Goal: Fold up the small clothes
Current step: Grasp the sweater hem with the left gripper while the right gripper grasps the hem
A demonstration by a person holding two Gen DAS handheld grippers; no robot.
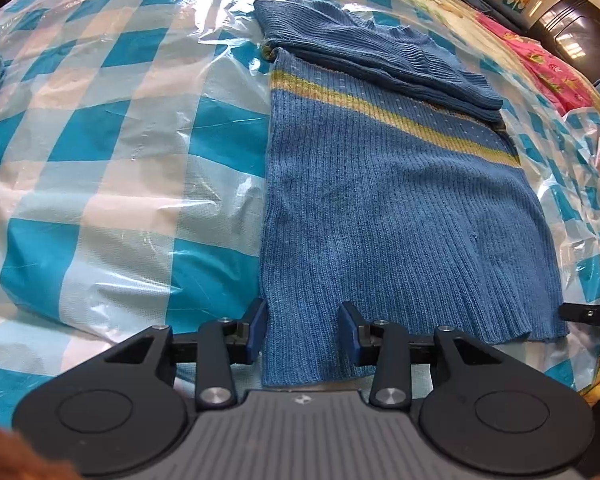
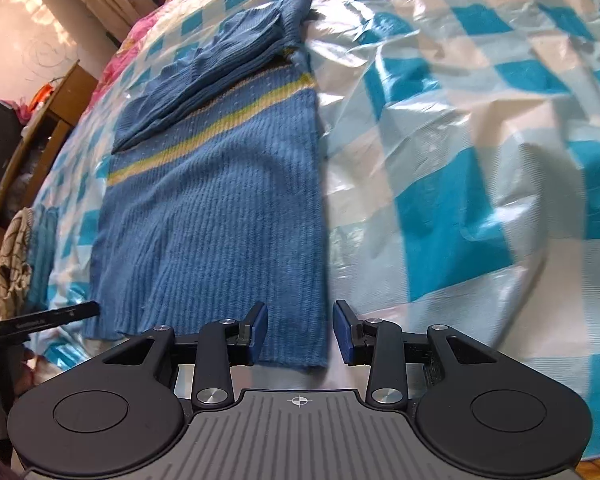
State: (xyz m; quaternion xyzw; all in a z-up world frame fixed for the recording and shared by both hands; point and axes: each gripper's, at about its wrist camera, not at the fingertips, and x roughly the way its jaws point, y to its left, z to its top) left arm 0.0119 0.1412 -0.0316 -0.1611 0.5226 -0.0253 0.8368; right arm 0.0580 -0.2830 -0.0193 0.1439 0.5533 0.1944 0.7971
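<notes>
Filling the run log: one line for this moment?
sweater flat, sleeves folded | left tongs open, astride hem corner | right tongs open, astride other corner

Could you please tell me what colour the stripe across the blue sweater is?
The stripe is yellow-green edged with cream, clearest in the left wrist view.

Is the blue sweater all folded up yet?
Partly folded. The blue sweater's sleeves lie folded across its top, but its body is spread flat on the checked plastic sheet.

The sweater (image 1: 400, 216) lies flat on the plastic sheet (image 1: 120, 160) that covers the bed, its sleeves (image 1: 372, 56) folded across the far end. At its near hem, 1 claw stands over each corner: left claw (image 1: 304, 334), right claw (image 2: 300, 332).
</notes>
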